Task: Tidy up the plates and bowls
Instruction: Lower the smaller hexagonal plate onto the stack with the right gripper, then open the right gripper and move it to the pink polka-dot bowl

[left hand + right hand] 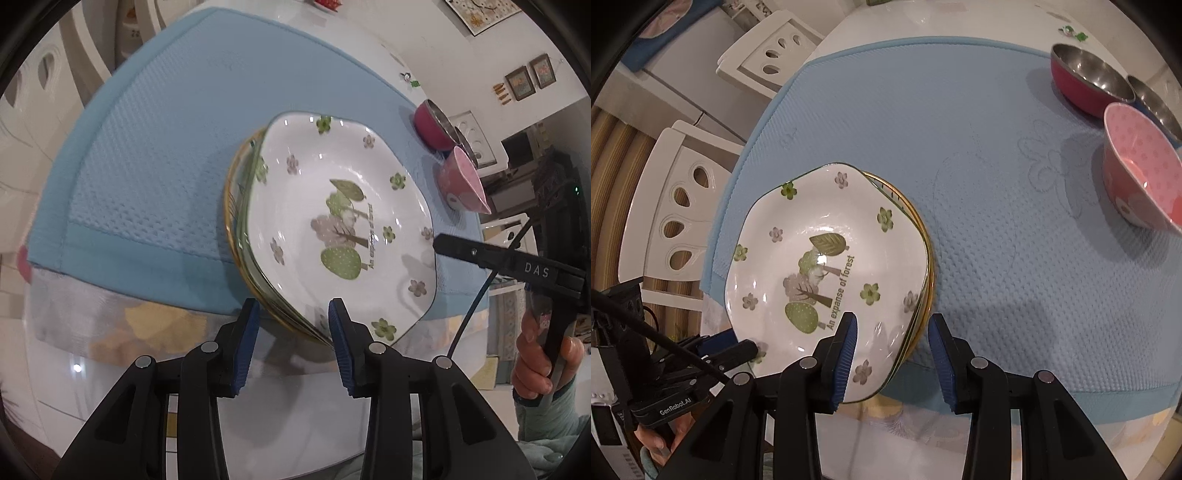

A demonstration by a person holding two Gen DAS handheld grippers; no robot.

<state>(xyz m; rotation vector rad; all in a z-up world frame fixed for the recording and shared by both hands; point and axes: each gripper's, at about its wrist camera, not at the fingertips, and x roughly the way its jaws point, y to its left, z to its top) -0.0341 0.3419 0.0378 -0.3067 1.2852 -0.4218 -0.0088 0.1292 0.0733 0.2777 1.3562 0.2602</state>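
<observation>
Plates sat stacked on the blue mat [960, 155], the forest-print plate [827, 266] on top; three bowls [1137, 173] remained unnested beyond. My left fingers [293, 321] and right fingers [892, 332] hovered partly open, gripping nothing.

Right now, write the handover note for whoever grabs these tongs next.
Left tongs: straddle one rim of the plate stack; pad contact unclear.
Right tongs: straddle the opposite rim; contact also unclear.
Things: white square tree-print plate tops gold-rimmed plates on the blue textured mat. Pink dotted bowl, red steel-lined bowl and second steel bowl stand side by side, away from the plates.
Done: plates stacked.
Left: bowls not nested.
</observation>
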